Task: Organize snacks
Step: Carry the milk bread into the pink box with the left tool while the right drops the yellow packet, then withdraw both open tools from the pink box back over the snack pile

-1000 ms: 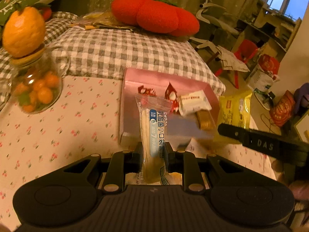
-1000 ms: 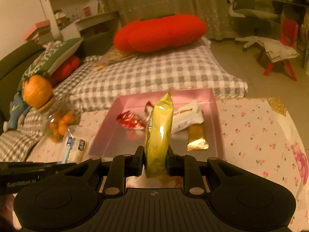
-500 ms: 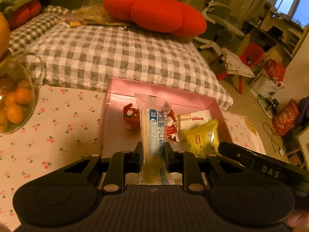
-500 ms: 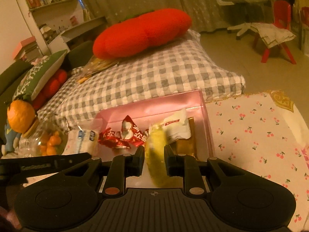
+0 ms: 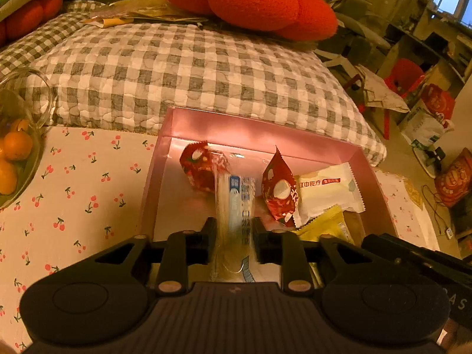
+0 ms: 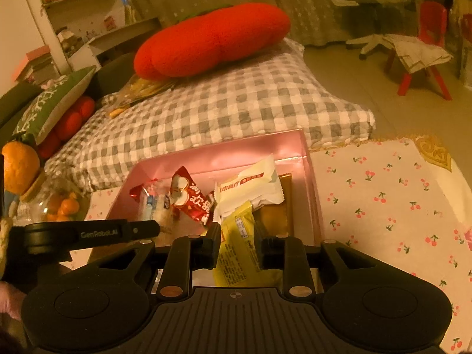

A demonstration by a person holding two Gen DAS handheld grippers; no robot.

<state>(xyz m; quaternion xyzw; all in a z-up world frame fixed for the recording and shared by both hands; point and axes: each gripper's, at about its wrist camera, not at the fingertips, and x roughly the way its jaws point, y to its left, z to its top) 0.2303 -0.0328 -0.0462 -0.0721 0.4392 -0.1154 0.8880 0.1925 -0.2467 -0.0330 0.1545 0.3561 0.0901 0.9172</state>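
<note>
Both packets now sit lower, inside pink tray (image 5: 165, 135). Left gripper (image 5: 231, 234) jaws loosened around clear bread packet (image 5: 234, 203); right gripper (image 6: 237, 243) parted beside yellow packet (image 6: 239, 236). Deposit nearly complete.

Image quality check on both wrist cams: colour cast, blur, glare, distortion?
Left wrist: heavy orange cast, fisheye bends the pink tray, glare on its back wall, clear bread packet motion-blurred between the fingers. Right wrist: same warm cast, dark vignette at the corners, yellow packet print soft, red cushion reasonably sharp.
</note>
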